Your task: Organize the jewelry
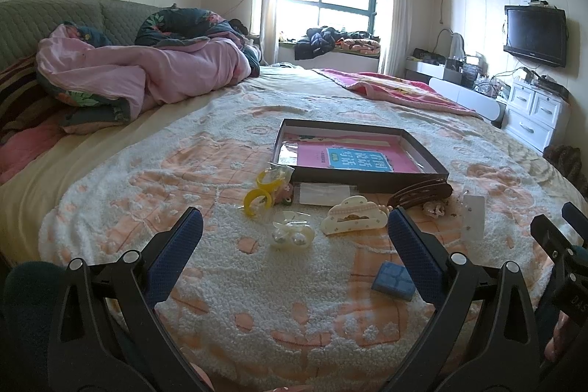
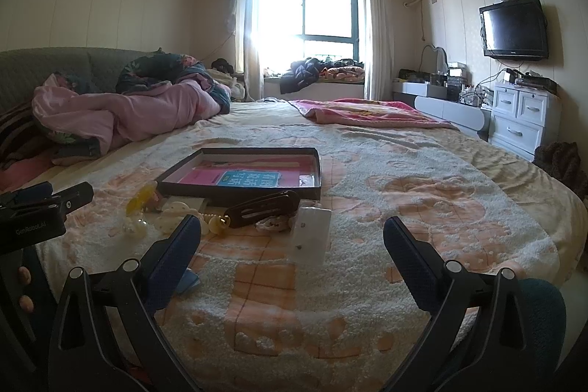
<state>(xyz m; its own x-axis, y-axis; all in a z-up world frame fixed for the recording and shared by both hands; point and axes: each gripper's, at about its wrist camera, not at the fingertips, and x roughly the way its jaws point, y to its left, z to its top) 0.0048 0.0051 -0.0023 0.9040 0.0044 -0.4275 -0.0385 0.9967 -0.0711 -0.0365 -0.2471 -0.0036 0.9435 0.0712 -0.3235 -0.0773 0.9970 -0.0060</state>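
Observation:
Jewelry lies scattered on the fuzzy peach-and-white bedspread in front of a dark shallow tray (image 1: 426, 149) (image 2: 316, 184) holding a pink book. My left gripper (image 1: 294, 219) is open and empty, just short of a clear bag of pearl pieces (image 1: 292, 236) and a cream cloud-shaped hair claw (image 1: 354, 217). Yellow rings (image 1: 257, 199) lie left of them and a small blue box (image 1: 394, 285) lies near its right finger. My right gripper (image 2: 292, 225) is open and empty, facing a clear earring card (image 2: 312, 237) and a brown hair clip (image 2: 264, 208).
A heaped pink quilt (image 1: 147, 72) lies at the bed's far left and a pink blanket (image 2: 360, 112) at the far right. White drawers (image 2: 518, 120) and a wall TV (image 2: 512, 28) stand beyond the bed's right edge. Each gripper shows at the edge of the other's view.

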